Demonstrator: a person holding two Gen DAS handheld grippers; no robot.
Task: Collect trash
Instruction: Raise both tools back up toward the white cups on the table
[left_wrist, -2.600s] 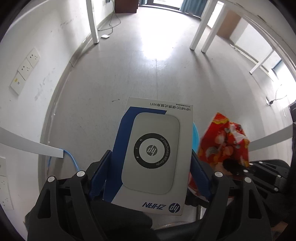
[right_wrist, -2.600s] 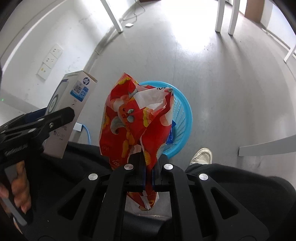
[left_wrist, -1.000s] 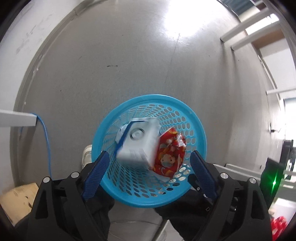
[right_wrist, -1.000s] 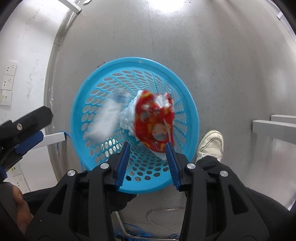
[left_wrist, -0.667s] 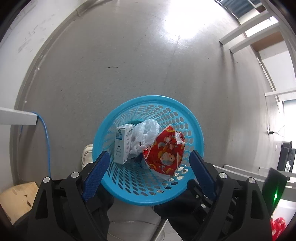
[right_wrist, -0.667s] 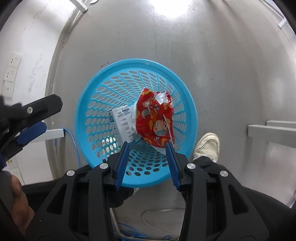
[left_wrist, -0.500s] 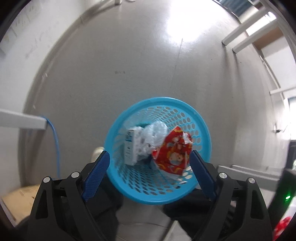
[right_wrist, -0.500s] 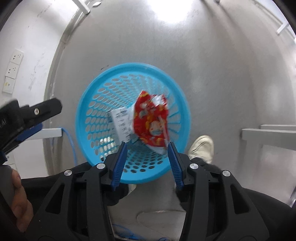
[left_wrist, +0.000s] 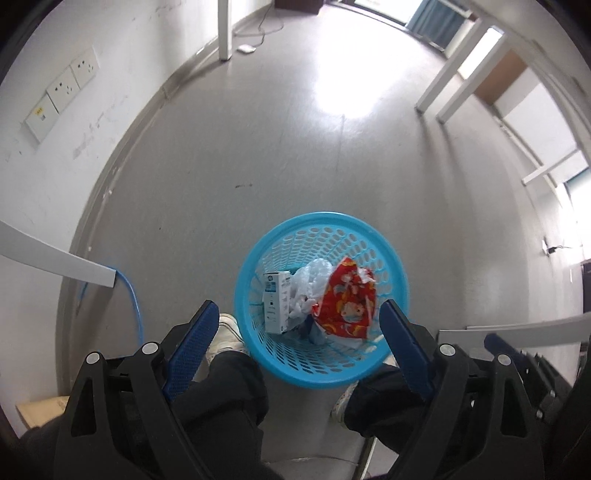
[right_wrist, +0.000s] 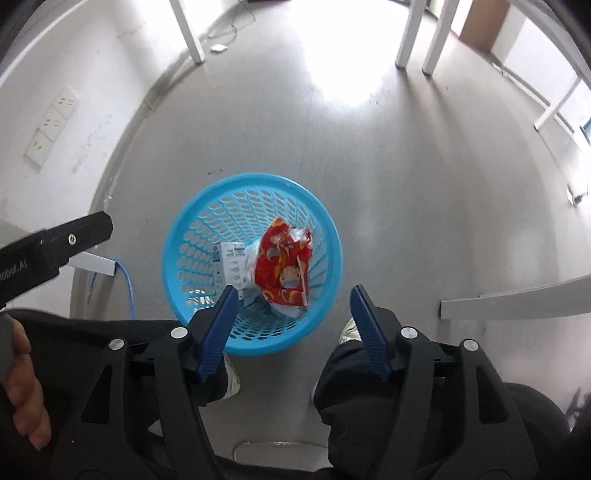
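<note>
Blue cable (left_wrist: 130, 295): we see a thin blue cord running down the wall at far left, beside a white bar (left_wrist: 55, 264).
Wall sockets (left_wrist: 61, 92): white plates on the white wall, upper left.
Left gripper (left_wrist: 295, 325): our left tongs hang above the floor with blue-padded fingers (left_wrist: 192, 341) spread wide and nothing between them.
White shoe (left_wrist: 225, 332): just beside the basket's left rim, under a black trouser leg.
Round blue perforated plastic basket (left_wrist: 321, 221): it stands on the grey floor between our two feet, in front of both grippers.
White and blue cardboard box (left_wrist: 275, 301): it stands on end inside the basket, against the left wall.
Crumpled clear plastic bag (left_wrist: 310, 280): inside the basket, between the box and the red wrapper, touching both.
Red printed snack wrapper (left_wrist: 345, 302): inside the basket on the right, leaning on the clear bag.
Right gripper (right_wrist: 290, 295): our right tongs also stand wide, blue pads well apart, holding nothing, above the basket's near rim.
White table legs (left_wrist: 443, 92): far side of the floor, upper right.
</note>
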